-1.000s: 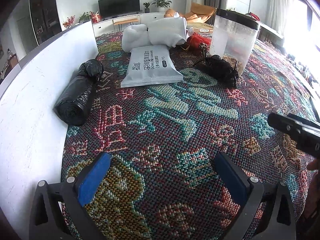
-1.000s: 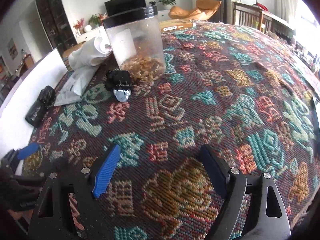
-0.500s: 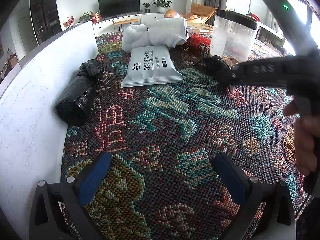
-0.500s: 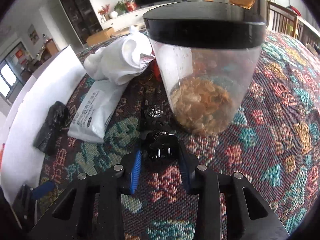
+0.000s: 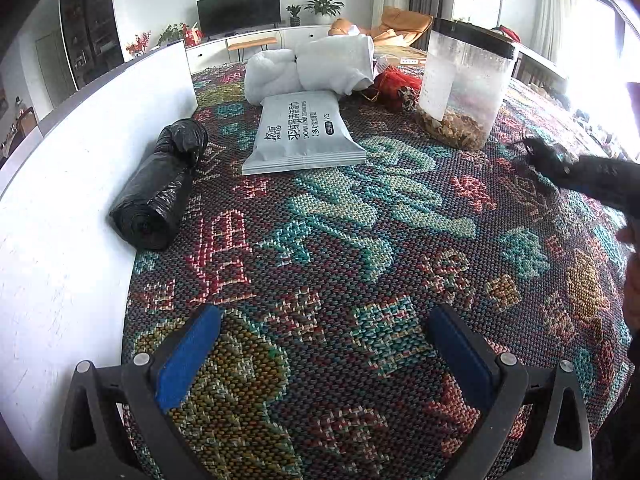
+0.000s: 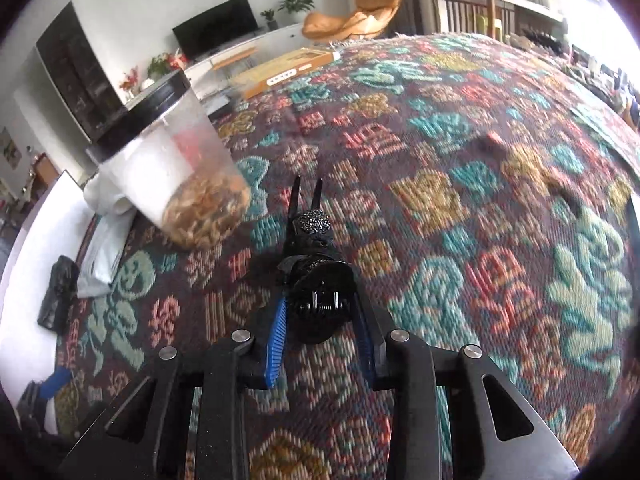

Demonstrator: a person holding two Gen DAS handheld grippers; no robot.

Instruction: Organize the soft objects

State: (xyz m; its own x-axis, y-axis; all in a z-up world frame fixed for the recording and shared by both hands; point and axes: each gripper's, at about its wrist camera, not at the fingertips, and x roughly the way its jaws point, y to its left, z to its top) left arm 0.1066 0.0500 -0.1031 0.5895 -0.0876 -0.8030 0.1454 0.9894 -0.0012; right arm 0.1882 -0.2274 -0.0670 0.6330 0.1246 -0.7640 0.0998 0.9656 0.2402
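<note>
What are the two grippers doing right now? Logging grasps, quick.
Left gripper: open, holding nothing.
Right gripper: closed on the black hair clip.

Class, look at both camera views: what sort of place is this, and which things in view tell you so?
Most likely a home living room. A television stands on a low white cabinet with potted plants, an orange lounge chair sits nearby, and the work surface wears a woven patterned tablecloth.
</note>
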